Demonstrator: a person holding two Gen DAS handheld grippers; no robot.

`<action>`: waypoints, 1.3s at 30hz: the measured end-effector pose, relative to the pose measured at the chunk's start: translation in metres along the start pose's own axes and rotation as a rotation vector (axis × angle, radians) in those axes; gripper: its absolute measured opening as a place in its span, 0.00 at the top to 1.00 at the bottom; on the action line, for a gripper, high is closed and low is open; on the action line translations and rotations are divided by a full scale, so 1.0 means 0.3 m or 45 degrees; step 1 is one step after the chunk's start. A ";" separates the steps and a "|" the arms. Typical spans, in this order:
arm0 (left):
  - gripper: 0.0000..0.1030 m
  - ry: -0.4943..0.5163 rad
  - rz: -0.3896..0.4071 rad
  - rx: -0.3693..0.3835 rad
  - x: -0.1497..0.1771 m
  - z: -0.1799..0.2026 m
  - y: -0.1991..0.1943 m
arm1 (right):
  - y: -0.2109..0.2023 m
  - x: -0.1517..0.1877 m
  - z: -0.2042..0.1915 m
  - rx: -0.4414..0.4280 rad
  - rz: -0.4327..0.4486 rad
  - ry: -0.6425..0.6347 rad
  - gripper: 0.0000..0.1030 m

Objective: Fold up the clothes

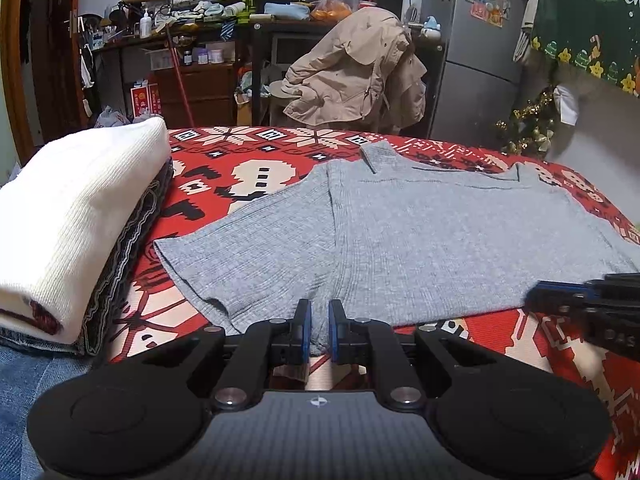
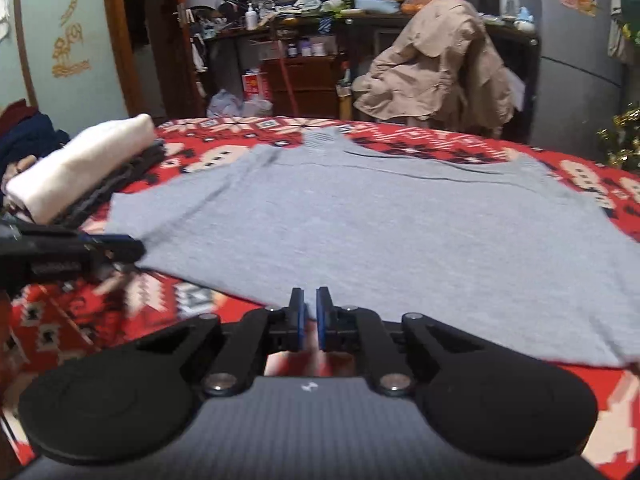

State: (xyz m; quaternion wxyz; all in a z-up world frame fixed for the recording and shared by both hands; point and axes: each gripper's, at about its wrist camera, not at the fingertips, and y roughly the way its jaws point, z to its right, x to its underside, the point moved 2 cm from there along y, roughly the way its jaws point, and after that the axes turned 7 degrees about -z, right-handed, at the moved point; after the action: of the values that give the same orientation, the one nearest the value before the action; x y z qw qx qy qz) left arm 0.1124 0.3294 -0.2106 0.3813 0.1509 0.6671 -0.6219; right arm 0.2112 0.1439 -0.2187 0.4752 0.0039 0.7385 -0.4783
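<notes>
So from where I'm driving this, the shirt [image 1: 400,232] lies spread flat on the bed [image 1: 280,148], collar toward the far edge and hem along the near edge. My left gripper [image 1: 319,326] sits at the hem near the shirt's left side seam, with the hem between its fingers. My right gripper [image 2: 310,318] is at the hem further right. A stack of folded clothes [image 1: 76,216] sits on the bed's left edge, just beside the left sleeve. Behind the bed, a jacket [image 1: 356,76] hangs over a chair, with a fridge [image 1: 476,40] to its right.
</notes>
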 end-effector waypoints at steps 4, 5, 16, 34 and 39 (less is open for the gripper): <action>0.89 0.007 -0.005 -0.007 -0.001 0.004 -0.001 | -0.047 0.032 0.099 0.071 0.009 0.074 0.94; 0.89 0.010 -0.007 -0.010 -0.001 0.005 -0.001 | -0.057 0.039 0.131 0.090 0.012 0.104 0.94; 0.89 0.035 -0.021 -0.043 -0.006 0.020 0.001 | -0.200 0.112 0.438 0.278 0.046 0.337 0.91; 0.87 0.035 -0.050 -0.048 -0.015 0.031 -0.010 | -0.335 0.194 0.685 0.475 0.068 0.507 0.66; 0.79 0.028 -0.051 -0.039 -0.017 0.039 -0.031 | -0.346 0.174 0.825 0.557 0.056 0.564 0.66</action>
State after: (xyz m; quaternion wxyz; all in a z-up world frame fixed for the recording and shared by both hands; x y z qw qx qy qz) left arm 0.1132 0.3179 -0.1996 0.3636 0.1385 0.6837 -0.6174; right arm 0.3076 -0.1118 -0.2050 0.3009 0.2261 0.7033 -0.6031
